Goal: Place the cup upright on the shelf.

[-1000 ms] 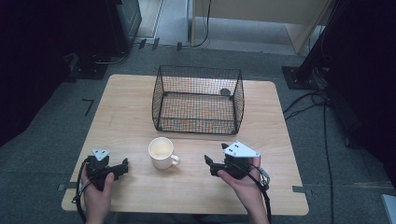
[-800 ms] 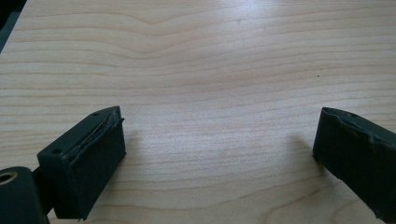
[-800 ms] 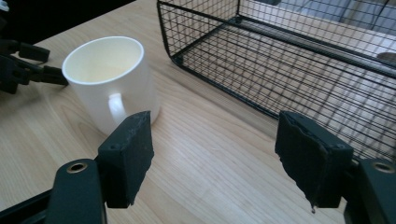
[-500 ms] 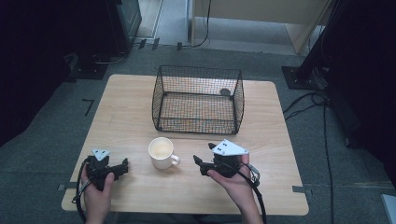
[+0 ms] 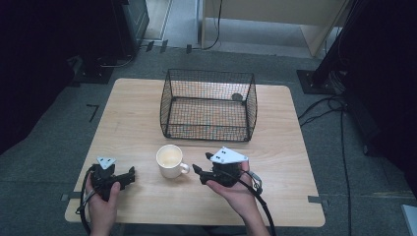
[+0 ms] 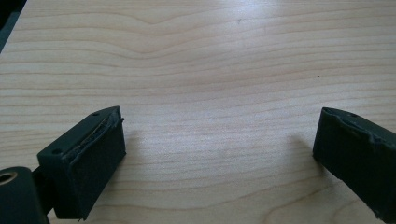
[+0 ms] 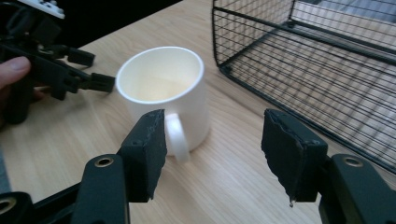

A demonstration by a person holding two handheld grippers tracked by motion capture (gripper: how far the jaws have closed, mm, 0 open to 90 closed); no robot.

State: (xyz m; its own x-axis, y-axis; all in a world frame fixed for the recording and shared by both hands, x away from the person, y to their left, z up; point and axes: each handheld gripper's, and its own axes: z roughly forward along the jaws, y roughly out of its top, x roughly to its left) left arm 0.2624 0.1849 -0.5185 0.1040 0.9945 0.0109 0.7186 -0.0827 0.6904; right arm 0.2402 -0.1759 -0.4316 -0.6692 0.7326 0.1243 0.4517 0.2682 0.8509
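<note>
A white mug [image 5: 169, 161] stands upright and empty on the wooden table [image 5: 295, 162], its handle pointing right. My right gripper [image 5: 199, 173] lies just right of the handle, open, its jaws aimed left at the mug. In the right gripper view the mug [image 7: 163, 93] sits just beyond my right gripper [image 7: 219, 135], with the handle near the left jaw and nothing between the jaws. My left gripper [image 5: 131, 173] rests near the table's front left, open and pointing right. In its own view my left gripper [image 6: 219, 140] has only bare wood between its jaws.
A black wire basket [image 5: 206, 120] stands open-topped behind the mug at mid-table, with a small dark round thing [image 5: 237, 97] at its far right corner. Its near wall [image 7: 299, 60] rises to the right of the mug. Cables trail from both grippers.
My right gripper has slid left across the table toward the mug's handle. The left gripper and the mug have stayed where they were.
</note>
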